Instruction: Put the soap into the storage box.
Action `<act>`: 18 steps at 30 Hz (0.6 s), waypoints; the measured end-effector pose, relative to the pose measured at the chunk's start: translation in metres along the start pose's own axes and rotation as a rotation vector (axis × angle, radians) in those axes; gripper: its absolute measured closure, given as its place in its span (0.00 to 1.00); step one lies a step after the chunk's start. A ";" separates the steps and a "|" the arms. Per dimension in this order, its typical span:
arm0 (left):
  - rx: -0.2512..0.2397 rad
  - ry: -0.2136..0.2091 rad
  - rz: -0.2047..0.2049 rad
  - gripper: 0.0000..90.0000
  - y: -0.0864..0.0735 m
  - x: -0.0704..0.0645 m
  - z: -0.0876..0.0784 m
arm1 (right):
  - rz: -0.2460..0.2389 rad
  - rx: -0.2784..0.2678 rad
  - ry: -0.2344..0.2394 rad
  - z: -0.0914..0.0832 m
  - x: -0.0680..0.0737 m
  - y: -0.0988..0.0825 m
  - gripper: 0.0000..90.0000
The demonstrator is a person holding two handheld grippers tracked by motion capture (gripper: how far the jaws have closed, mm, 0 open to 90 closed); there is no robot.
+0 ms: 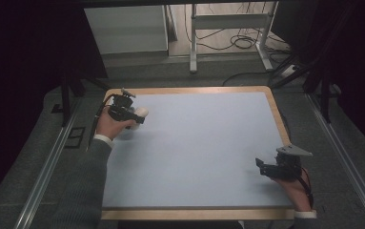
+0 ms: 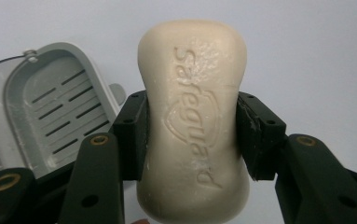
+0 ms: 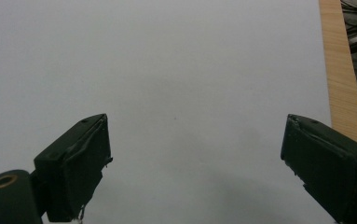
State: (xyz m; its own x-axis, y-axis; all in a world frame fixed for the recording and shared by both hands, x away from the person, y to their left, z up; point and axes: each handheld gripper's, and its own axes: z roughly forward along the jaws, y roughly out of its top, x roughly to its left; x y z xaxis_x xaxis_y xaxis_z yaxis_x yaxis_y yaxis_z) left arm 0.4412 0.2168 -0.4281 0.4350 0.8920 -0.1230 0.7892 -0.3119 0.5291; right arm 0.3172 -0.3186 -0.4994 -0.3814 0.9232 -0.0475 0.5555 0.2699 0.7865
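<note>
Both jaws of the left gripper [image 2: 192, 135] pinch a cream soap bar [image 2: 194, 116], its lower end cut off. Just left, a grey soap dish [image 2: 50, 107] is half hidden. Right gripper [image 3: 195, 158] gapes wide above the bare table [image 3: 190, 60].

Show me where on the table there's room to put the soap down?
Nearly all the blue mat is bare, from the left gripper holding the soap across to the right gripper. It's crowded only beside the grey soap dish, near the left gripper.
</note>
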 end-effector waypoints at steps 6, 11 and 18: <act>-0.012 0.011 -0.043 0.55 0.004 0.013 -0.001 | 0.002 0.002 -0.001 0.001 0.000 0.000 0.09; -0.014 0.027 -0.079 0.55 0.004 0.024 0.001 | 0.000 0.004 -0.001 0.001 0.001 0.000 0.09; -0.008 0.045 -0.120 0.55 0.005 0.036 0.007 | -0.001 0.009 -0.004 0.003 0.001 -0.001 0.09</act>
State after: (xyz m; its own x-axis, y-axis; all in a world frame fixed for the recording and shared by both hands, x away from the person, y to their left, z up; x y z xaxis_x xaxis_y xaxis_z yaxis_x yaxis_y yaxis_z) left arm 0.4641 0.2447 -0.4354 0.3176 0.9365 -0.1486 0.8309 -0.1994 0.5194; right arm 0.3184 -0.3171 -0.5015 -0.3791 0.9240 -0.0507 0.5621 0.2735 0.7806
